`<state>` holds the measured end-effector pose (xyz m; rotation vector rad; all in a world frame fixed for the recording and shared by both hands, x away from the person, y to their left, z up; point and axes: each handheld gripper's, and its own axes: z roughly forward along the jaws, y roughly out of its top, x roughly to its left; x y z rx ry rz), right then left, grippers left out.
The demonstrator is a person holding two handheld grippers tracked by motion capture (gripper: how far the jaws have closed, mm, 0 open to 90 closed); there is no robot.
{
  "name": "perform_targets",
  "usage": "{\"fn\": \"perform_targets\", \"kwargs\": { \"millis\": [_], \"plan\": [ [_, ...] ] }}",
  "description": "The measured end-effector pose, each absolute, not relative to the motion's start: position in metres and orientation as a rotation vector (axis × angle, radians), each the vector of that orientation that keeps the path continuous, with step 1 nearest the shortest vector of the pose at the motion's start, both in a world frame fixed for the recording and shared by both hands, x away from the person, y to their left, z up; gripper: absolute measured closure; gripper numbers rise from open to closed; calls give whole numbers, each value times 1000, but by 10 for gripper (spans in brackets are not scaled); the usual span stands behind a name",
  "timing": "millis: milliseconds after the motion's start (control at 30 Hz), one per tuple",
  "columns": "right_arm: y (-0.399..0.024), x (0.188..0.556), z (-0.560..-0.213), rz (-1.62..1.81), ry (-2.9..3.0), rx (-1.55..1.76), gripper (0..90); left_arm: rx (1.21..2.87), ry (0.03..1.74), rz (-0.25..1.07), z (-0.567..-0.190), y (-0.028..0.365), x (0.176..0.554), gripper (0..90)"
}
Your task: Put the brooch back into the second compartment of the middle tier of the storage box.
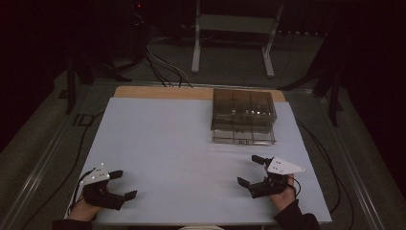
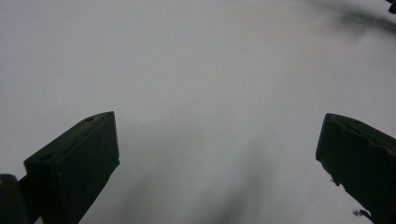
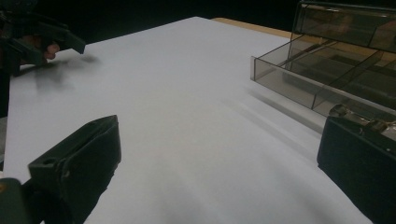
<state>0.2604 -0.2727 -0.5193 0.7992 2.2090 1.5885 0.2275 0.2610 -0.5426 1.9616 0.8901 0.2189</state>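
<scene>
Both tools, left tool (image 1: 122,185) and right tool (image 1: 251,170), gape empty; compartment box (image 1: 243,116) untouched on desk (image 1: 167,143); nothing begun.

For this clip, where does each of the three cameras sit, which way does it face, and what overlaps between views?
High view: fixed above the person's side, facing forward and down on the white table; both hands, left claw and right claw, enter from the bottom.
Left gripper view: rides the left claw, aimed down at bare tabletop; its two black jaws stand wide apart.
Right gripper view: rides the right claw, looking low across the table; its jaws are apart.
Shared: the smoky compartment box shows in the high and right gripper views, as does the left claw.
</scene>
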Motion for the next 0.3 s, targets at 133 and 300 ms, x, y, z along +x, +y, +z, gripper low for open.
{"fn": "perform_targets", "kwargs": {
  "millis": [133, 300],
  "plan": [
    [-272, 261, -520, 1588, 2213, 794, 0, 1960, 884, 222, -542, 262, 228, 5],
    [-272, 261, -520, 1583, 2213, 794, 0, 1951, 883, 225, -540, 262, 227, 5]
  ]
}}
